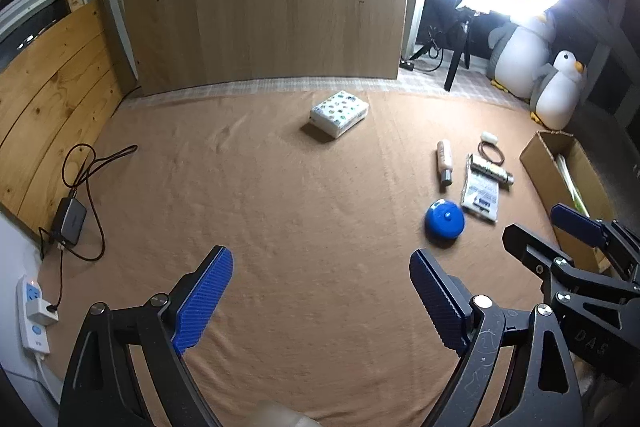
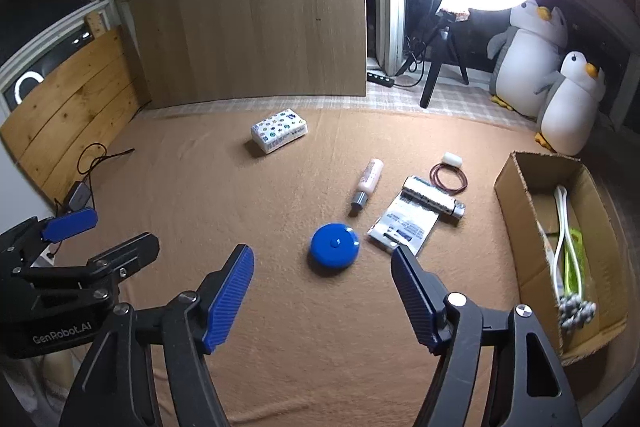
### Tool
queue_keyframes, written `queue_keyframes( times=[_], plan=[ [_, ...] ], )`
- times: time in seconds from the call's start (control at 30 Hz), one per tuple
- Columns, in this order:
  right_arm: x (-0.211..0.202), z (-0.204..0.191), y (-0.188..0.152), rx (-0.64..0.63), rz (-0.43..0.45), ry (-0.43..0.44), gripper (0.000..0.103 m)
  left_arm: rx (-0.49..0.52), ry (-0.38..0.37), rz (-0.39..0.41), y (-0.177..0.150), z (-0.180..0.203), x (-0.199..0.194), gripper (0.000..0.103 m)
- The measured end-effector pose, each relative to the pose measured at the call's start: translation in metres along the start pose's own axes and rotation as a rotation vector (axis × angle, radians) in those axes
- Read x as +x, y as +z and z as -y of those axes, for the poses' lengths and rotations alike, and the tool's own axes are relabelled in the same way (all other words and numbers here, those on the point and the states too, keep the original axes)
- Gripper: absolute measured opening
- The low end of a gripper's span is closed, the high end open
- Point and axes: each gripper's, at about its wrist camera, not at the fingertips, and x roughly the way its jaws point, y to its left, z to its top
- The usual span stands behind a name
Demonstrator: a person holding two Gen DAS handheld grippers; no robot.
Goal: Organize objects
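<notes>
Left gripper (image 1: pixel 320 301) hangs spread and empty above bare brown cloth (image 1: pixel 280 195). Ahead to its right lie a blue disc (image 1: pixel 445 219), a packet (image 1: pixel 481 195), a bottle (image 1: pixel 445 161) and a tube (image 1: pixel 493 171), with the box (image 1: pixel 536 151) at the far right and a tissue pack (image 1: pixel 338 113) further back.

Right gripper (image 2: pixel 322 293), in its own view, is also spread and empty, the disc (image 2: pixel 334 245) just ahead between its fingers (image 2: pixel 231 297). Cords lie inside the box (image 2: pixel 516 199) to the right.
</notes>
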Motion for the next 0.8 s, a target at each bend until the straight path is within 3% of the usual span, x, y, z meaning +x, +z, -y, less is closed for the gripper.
queue_keyframes(
  times=[0.27,0.63,0.8],
  plan=[
    [0.021,-0.033,-0.011,-0.010,-0.051,0.005,0.069,-0.052,0.013,-0.043,-0.021,-0.046,0.014,0.092],
    [0.037,-0.133,0.013,-0.199,-0.037,0.149,0.069,-0.203,0.176,-0.012,-0.040,-0.138,-0.014,0.092],
    [0.045,-0.161,0.016,-0.250,-0.038,0.182,0.069,-0.270,0.240,-0.016,-0.053,-0.171,-0.019,0.092]
  ],
)
